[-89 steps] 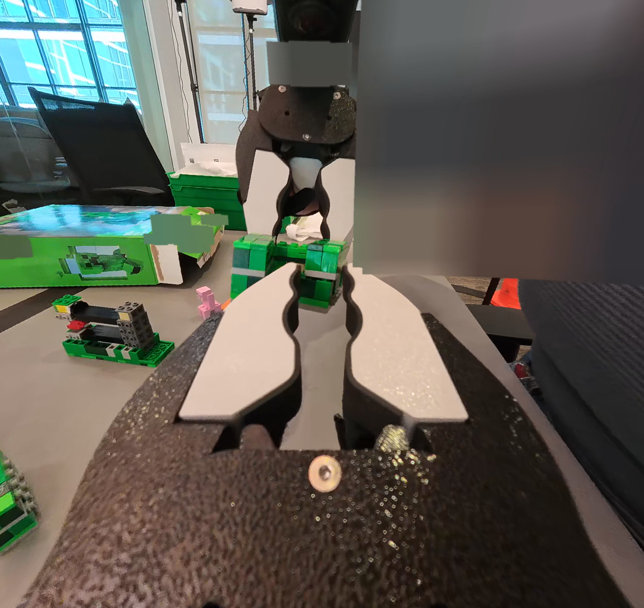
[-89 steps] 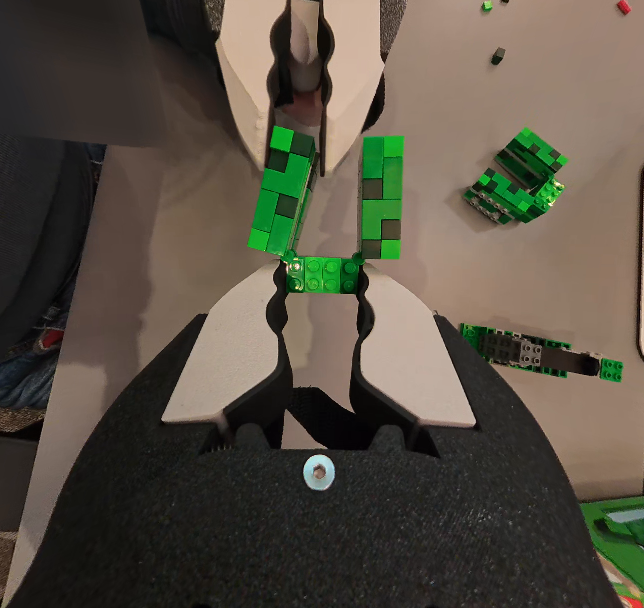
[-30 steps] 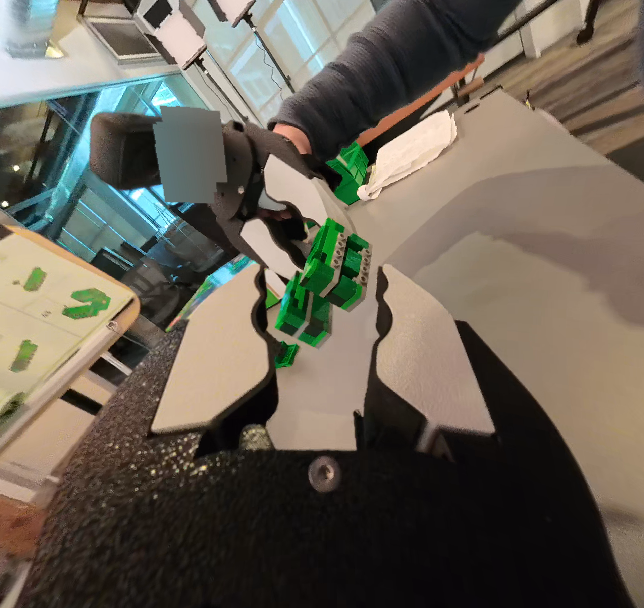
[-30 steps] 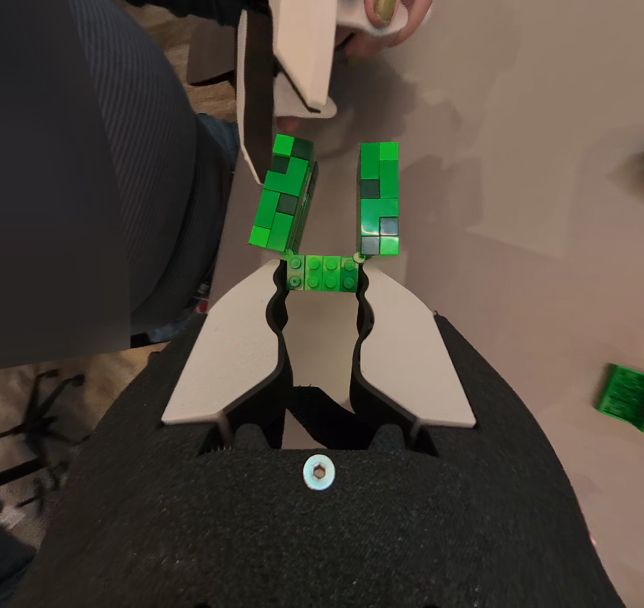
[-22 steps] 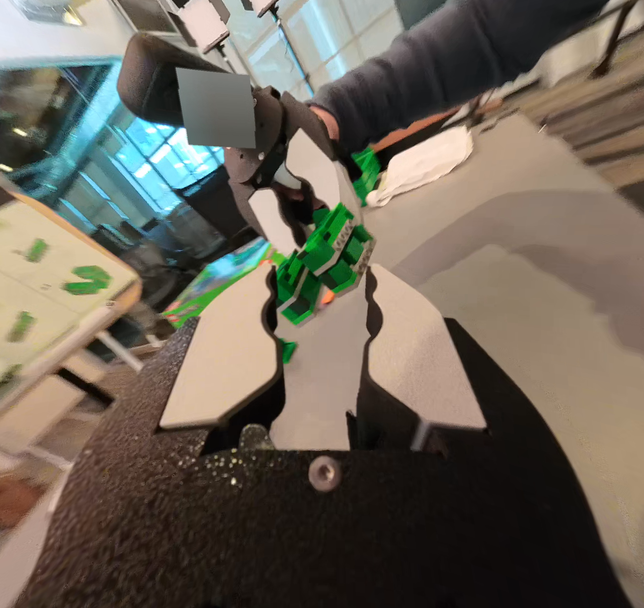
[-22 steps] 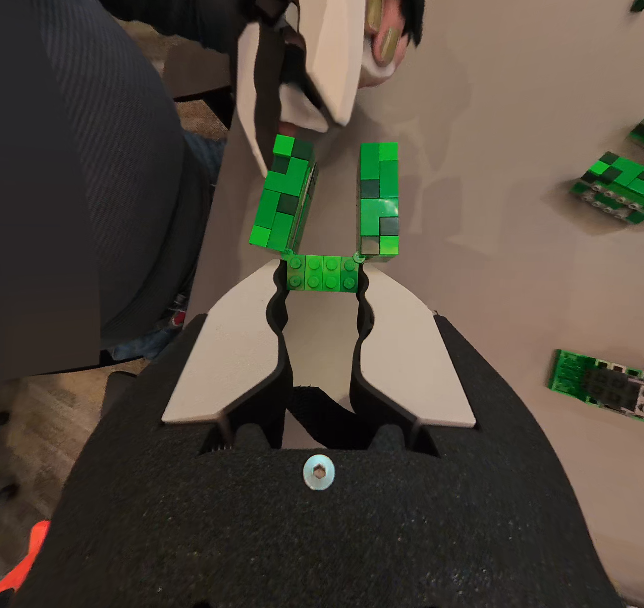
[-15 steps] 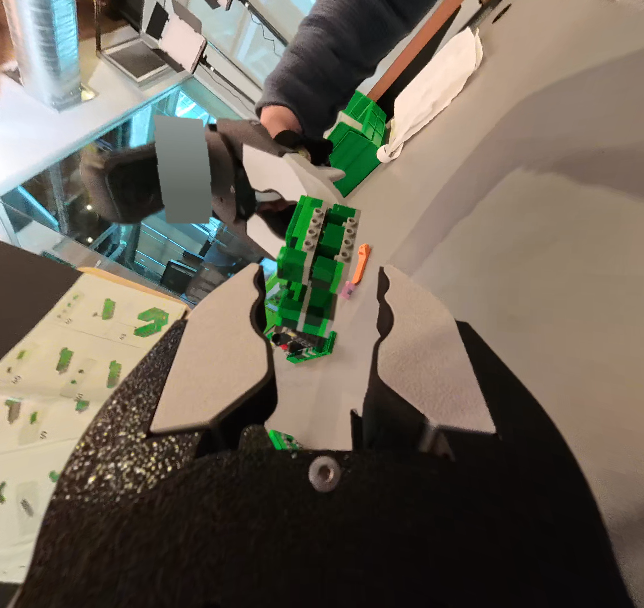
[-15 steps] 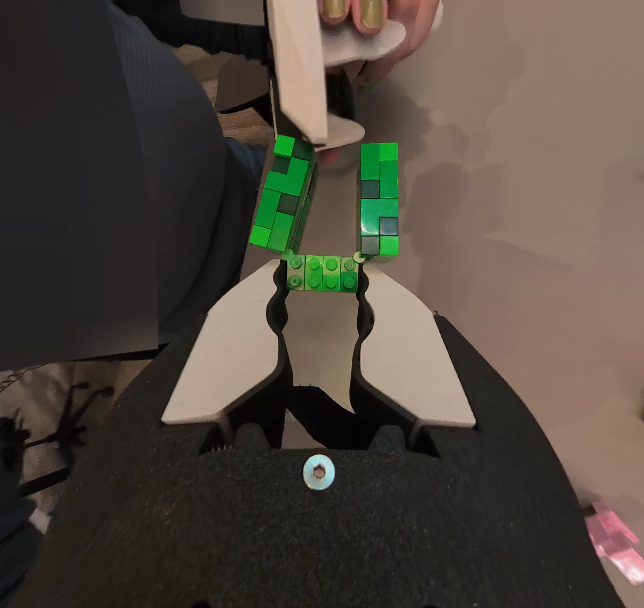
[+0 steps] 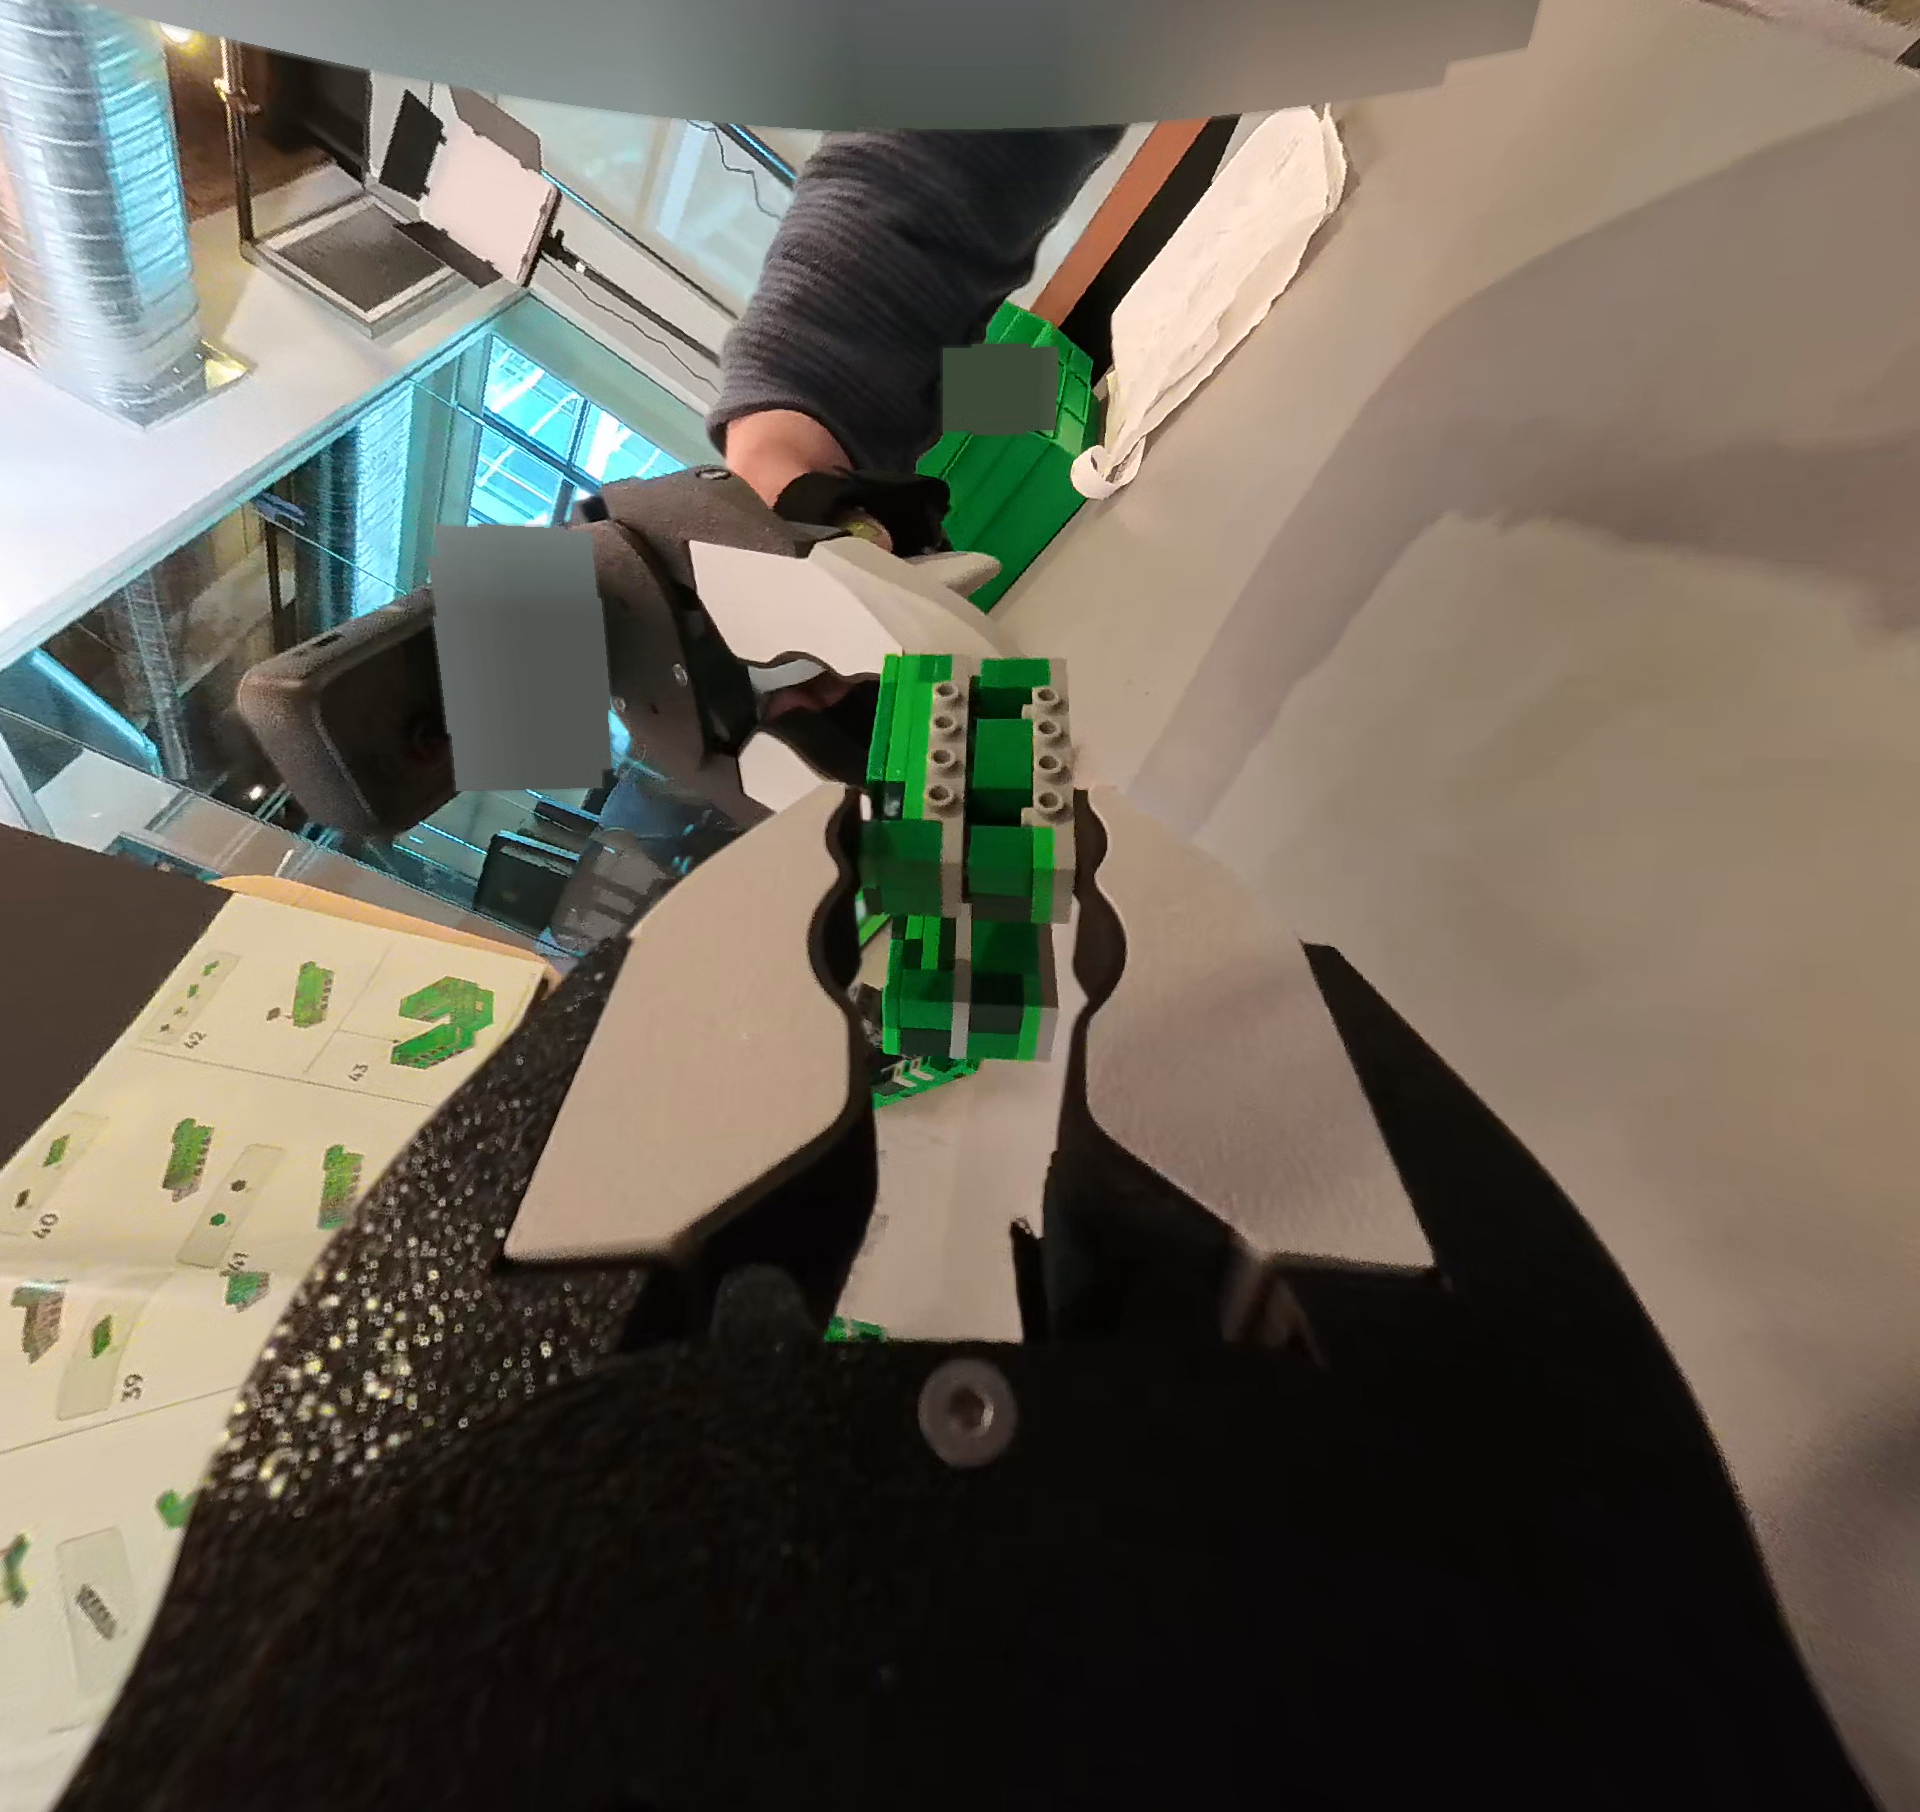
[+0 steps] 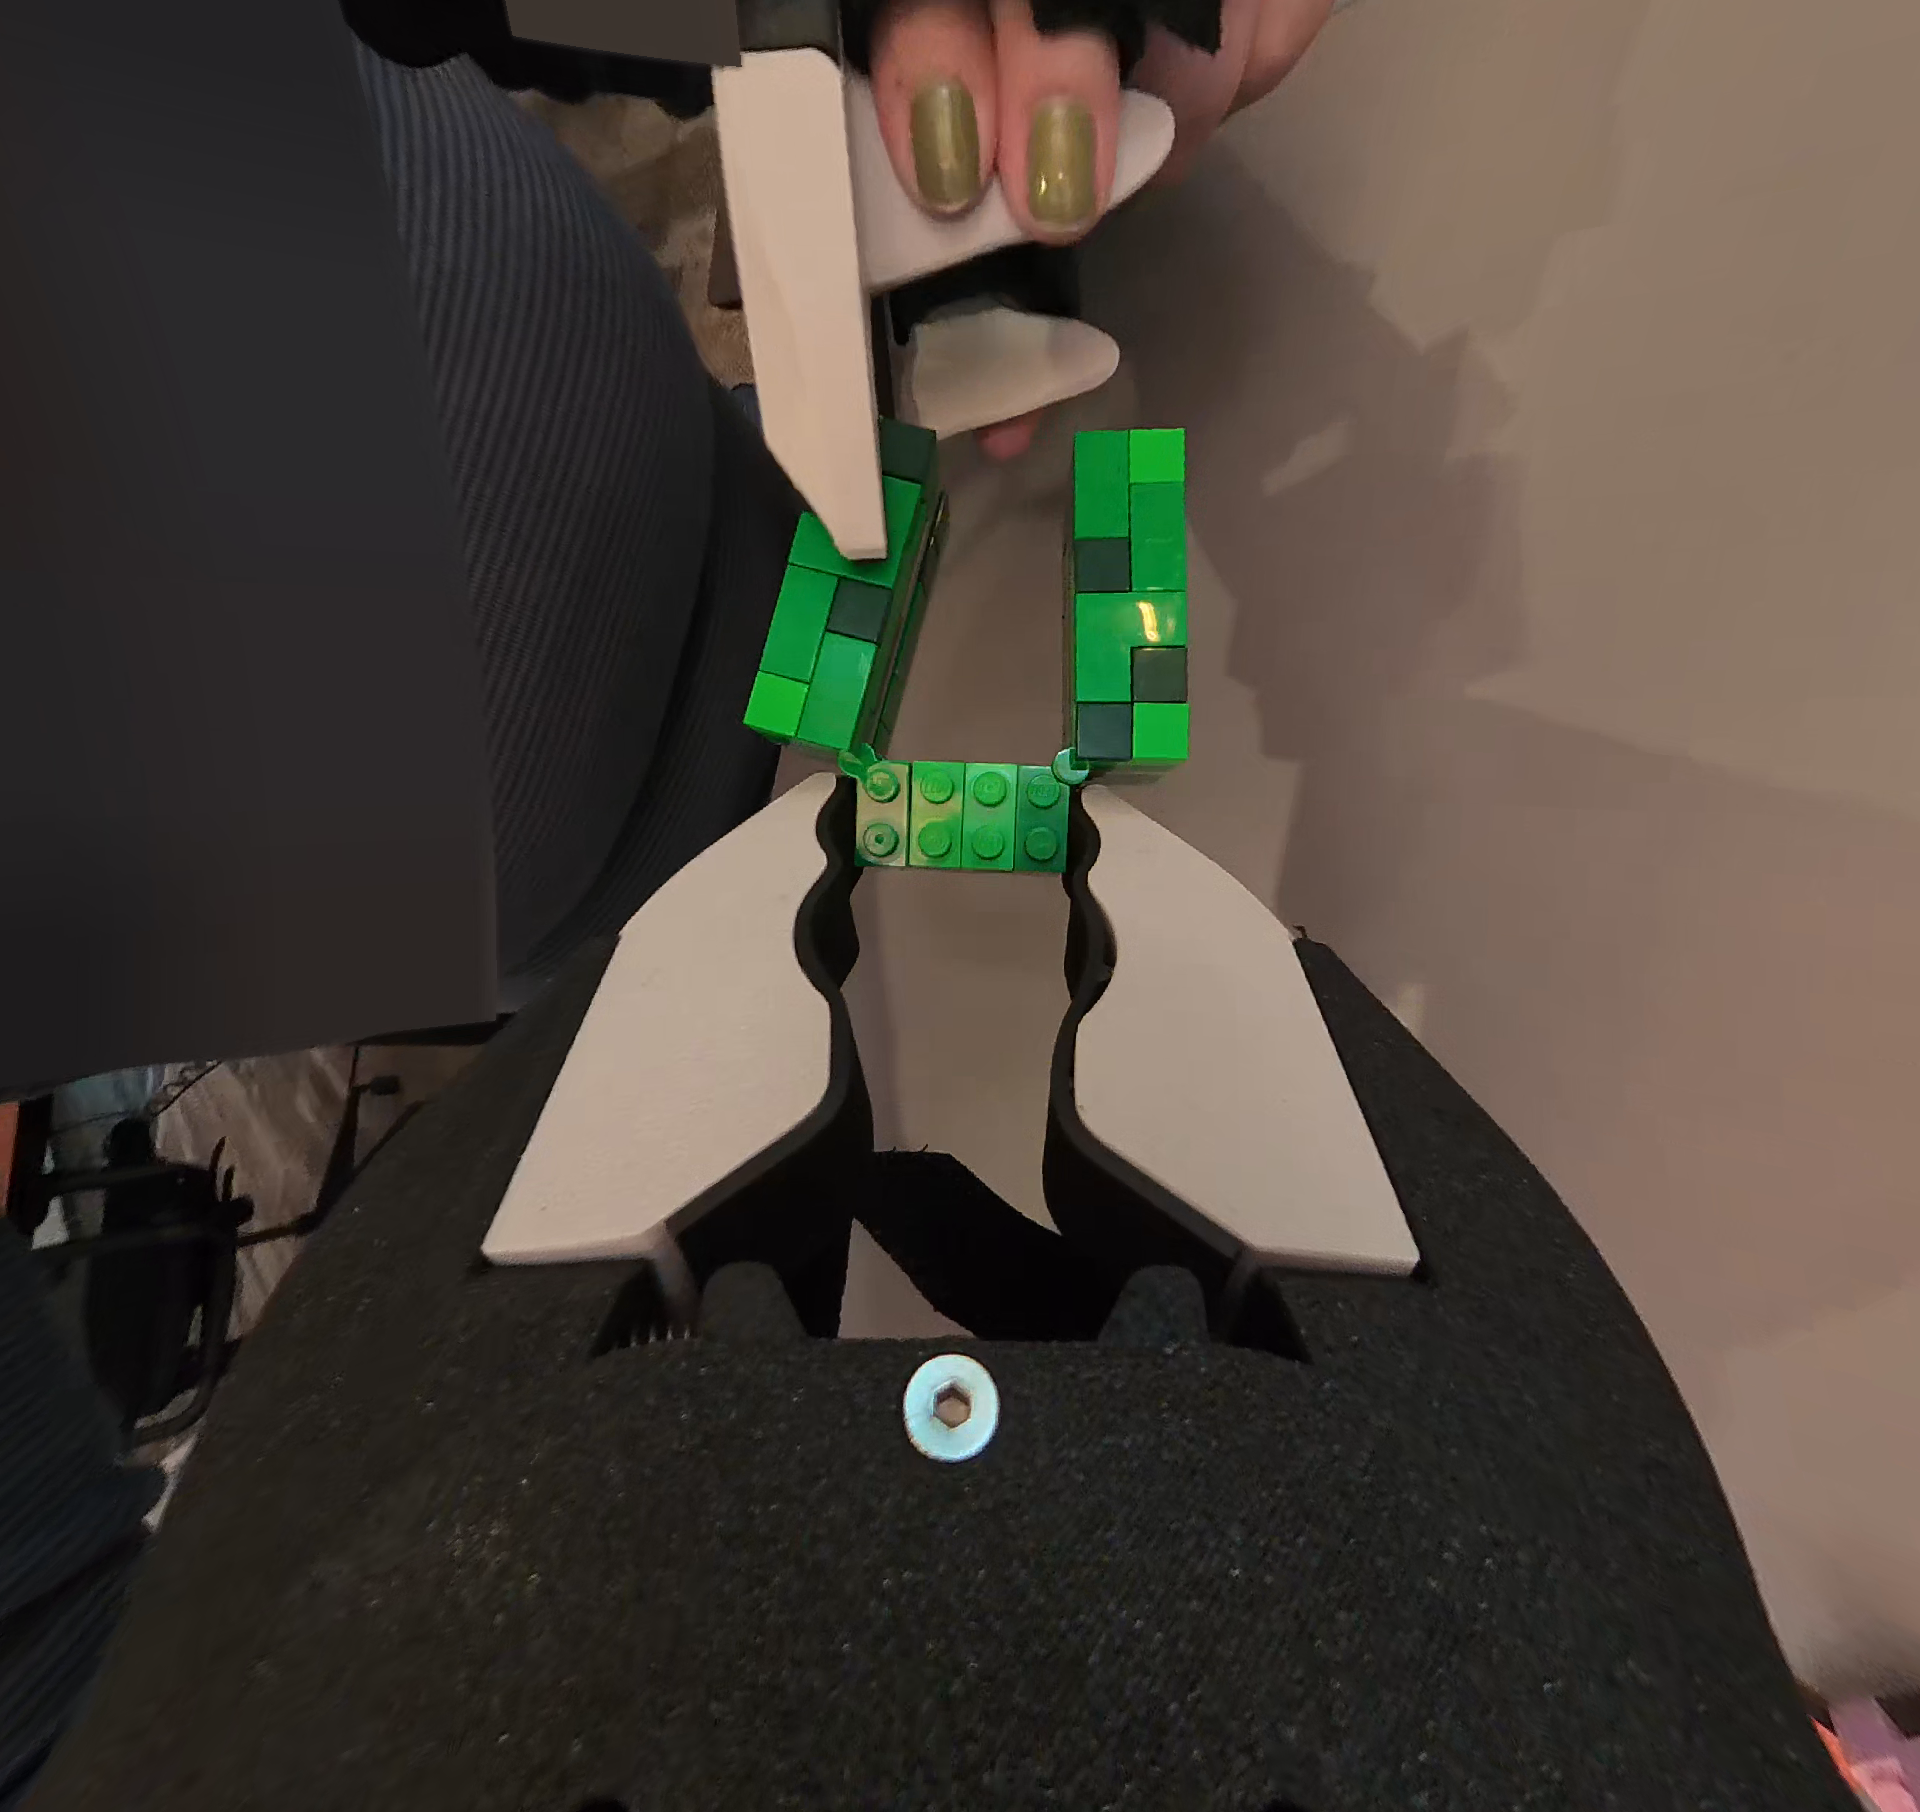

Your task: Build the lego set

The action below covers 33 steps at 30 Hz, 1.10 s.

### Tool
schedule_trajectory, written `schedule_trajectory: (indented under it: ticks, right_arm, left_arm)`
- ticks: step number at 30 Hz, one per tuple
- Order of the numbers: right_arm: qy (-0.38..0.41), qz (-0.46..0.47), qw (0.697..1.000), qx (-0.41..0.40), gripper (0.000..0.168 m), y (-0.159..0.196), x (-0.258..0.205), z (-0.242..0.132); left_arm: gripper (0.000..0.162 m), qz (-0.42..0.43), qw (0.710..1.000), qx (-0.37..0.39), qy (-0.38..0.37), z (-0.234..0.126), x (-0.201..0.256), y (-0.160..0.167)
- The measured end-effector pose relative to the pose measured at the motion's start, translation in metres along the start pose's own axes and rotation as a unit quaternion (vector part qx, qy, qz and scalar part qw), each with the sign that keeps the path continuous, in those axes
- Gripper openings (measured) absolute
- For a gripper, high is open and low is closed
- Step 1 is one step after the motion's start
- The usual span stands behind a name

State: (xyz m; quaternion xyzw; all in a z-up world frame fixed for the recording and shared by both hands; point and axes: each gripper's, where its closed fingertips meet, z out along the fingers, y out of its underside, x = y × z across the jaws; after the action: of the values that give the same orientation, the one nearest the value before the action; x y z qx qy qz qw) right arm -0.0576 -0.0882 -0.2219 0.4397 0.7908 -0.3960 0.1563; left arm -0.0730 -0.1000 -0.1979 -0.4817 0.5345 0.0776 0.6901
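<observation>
The right tongs [image 10: 961,827] clamp the green lego [image 10: 961,817] base at their tips, and the left tongs [image 9: 971,863] look spread around its two arms, maybe touching, so a hard push there could snap an arm off its hinge.

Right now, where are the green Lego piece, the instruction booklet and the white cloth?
green Lego piece [image 10: 961,817]: right wrist view, its studded middle.
instruction booklet [image 9: 208,1087]: left wrist view, open page.
white cloth [image 9: 1216,276]: left wrist view, its middle.
</observation>
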Motion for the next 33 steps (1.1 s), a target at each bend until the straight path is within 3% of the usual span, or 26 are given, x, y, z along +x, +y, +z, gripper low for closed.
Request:
schedule_trajectory:
  ticks: [8,18,25,33]
  right_arm:
    - [0.111,-0.057,0.987,0.106,0.045,-0.011,0.011,-0.021]
    - [0.335,-0.205,0.901,0.183,0.060,-0.020,0.006,-0.041]
    - [0.391,-0.234,0.877,0.153,0.068,-0.019,0.012,-0.027]
    - [0.397,-0.262,0.862,0.175,0.055,-0.028,0.004,-0.026]
  left_arm:
    - [0.038,-0.090,0.996,0.011,-0.011,-0.001,-0.011,0.007]
    - [0.037,-0.202,0.979,0.023,-0.008,-0.001,-0.020,0.021]
    - [0.037,-0.264,0.963,0.055,0.001,-0.004,-0.023,0.022]
    - [0.037,-0.308,0.946,0.097,0.028,-0.006,-0.022,0.016]
